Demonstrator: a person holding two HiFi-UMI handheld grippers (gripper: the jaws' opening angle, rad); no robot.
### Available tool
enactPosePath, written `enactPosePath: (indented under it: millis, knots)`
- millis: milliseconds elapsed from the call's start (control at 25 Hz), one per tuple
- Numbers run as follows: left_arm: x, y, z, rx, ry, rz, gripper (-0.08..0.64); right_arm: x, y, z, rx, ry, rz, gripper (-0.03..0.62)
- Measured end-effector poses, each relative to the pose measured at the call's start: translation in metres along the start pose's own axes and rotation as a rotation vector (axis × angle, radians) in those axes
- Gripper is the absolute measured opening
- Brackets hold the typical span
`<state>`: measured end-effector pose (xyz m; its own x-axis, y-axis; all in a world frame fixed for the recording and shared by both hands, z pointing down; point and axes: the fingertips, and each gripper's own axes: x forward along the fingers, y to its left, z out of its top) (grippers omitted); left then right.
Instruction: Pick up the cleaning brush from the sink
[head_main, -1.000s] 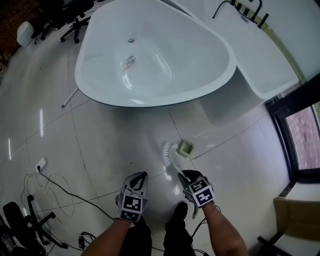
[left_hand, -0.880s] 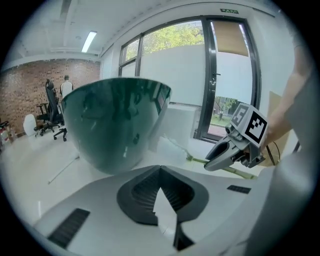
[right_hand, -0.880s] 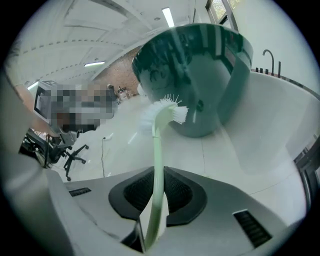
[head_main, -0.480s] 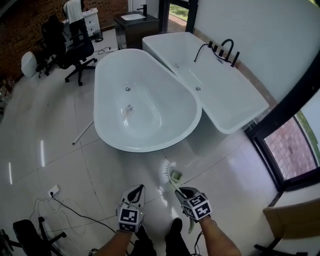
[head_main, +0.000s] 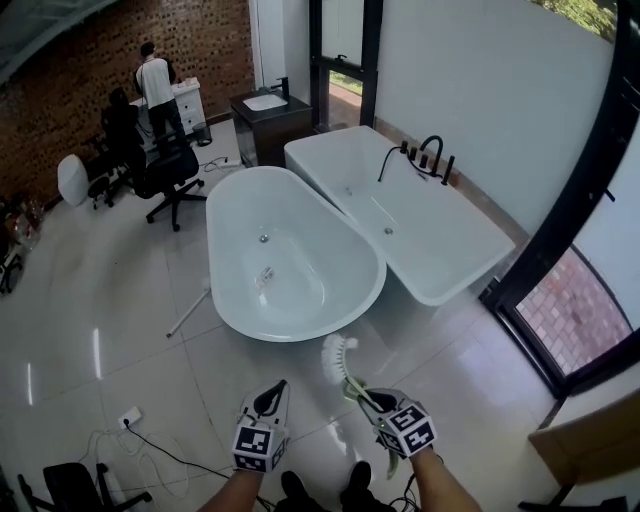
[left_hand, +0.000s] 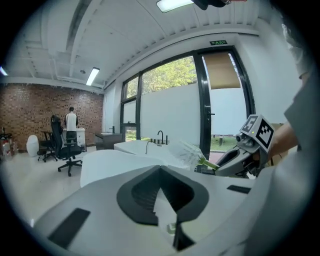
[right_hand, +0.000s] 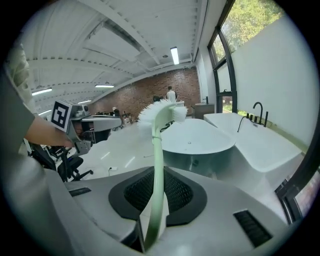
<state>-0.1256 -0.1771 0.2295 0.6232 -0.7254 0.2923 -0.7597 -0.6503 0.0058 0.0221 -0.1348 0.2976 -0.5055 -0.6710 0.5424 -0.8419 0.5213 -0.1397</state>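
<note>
The cleaning brush, a pale green handle (right_hand: 157, 165) topped by a white bristle head (right_hand: 162, 109), is off the floor. My right gripper (right_hand: 156, 176) is shut on its handle. In the head view the brush head (head_main: 336, 358) sticks out ahead of the right gripper (head_main: 364, 396), above the floor tiles just in front of the white oval tub (head_main: 300, 332). My left gripper (head_main: 272, 393) is beside it at the same height, jaws together with nothing between them. The left gripper view shows its own jaws (left_hand: 161, 171), the bristles (left_hand: 187, 150) and the right gripper (left_hand: 235, 160).
A rectangular white tub (head_main: 450, 290) with a black faucet (head_main: 430, 150) stands against the wall behind the oval one. A white rod (head_main: 188, 310) lies on the floor to the left. Black office chairs (head_main: 165, 165), a person (head_main: 155, 80) and a dark vanity (head_main: 265, 110) are far back. Cables (head_main: 150, 440) trail at lower left.
Both grippers and the head camera have risen well above the floor, the brush staying in the right gripper. The view now takes in the whole room.
</note>
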Motion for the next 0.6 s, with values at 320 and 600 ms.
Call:
enactPosePath:
  millis: [320,600]
  knots:
    - [-0.043,-0.063,0.127,-0.002,-0.183,0.052,0.008,-0.137,-0.001,0.055,-0.027,-0.173,-0.096,0.032]
    - [-0.054,-0.135,0.175,0.034,-0.229,0.014,0.008,-0.229,-0.005,0.109,-0.055,-0.345,-0.158,0.032]
